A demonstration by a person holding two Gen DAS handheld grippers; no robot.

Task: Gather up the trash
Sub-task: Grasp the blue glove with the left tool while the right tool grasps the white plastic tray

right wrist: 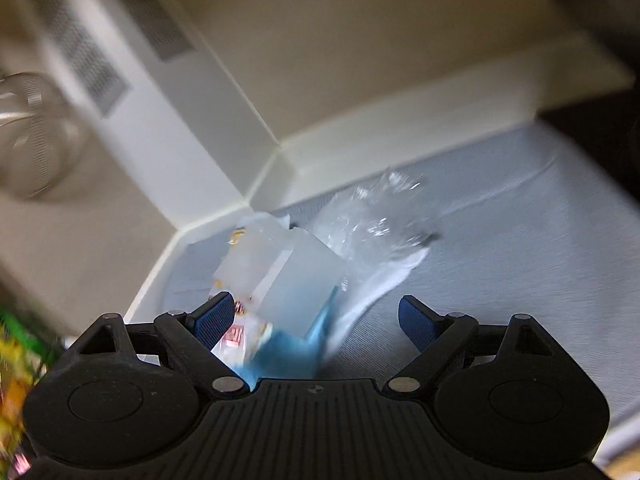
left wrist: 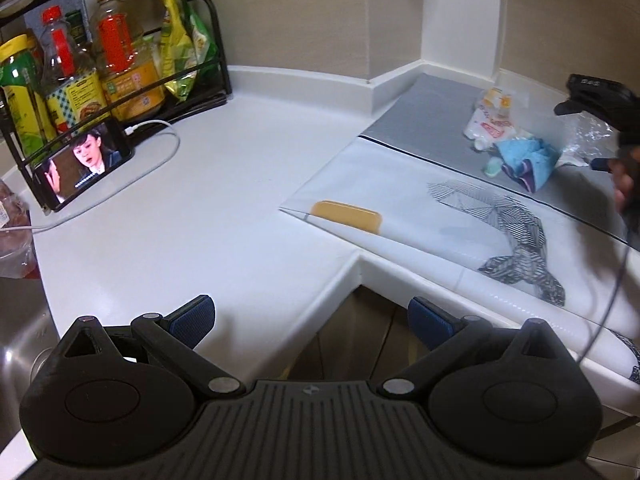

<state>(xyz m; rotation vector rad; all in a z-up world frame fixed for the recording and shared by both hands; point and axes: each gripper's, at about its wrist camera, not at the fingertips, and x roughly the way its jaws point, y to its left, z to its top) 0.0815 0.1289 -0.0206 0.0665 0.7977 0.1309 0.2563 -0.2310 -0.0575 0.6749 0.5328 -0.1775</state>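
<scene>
Both tongs spread wide over a corner counter, neither holding anything.

The trash pile [left wrist: 516,148] lies on the grey mat [left wrist: 424,108] at two o'clock from the left gripper [left wrist: 310,320]; the right gripper [right wrist: 316,320] hangs just over it, its jaws agape around blurred wrappers [right wrist: 280,276]. A phone [left wrist: 82,162] sits at ten o'clock.

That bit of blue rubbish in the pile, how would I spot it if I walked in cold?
Find the grey mat on the white counter, in the corner by the wall. A small heap of trash sits on it. The crumpled blue wrapper lies at the heap's near edge, the only bright blue piece, beside a white packet with red print and clear crinkled plastic.
</scene>
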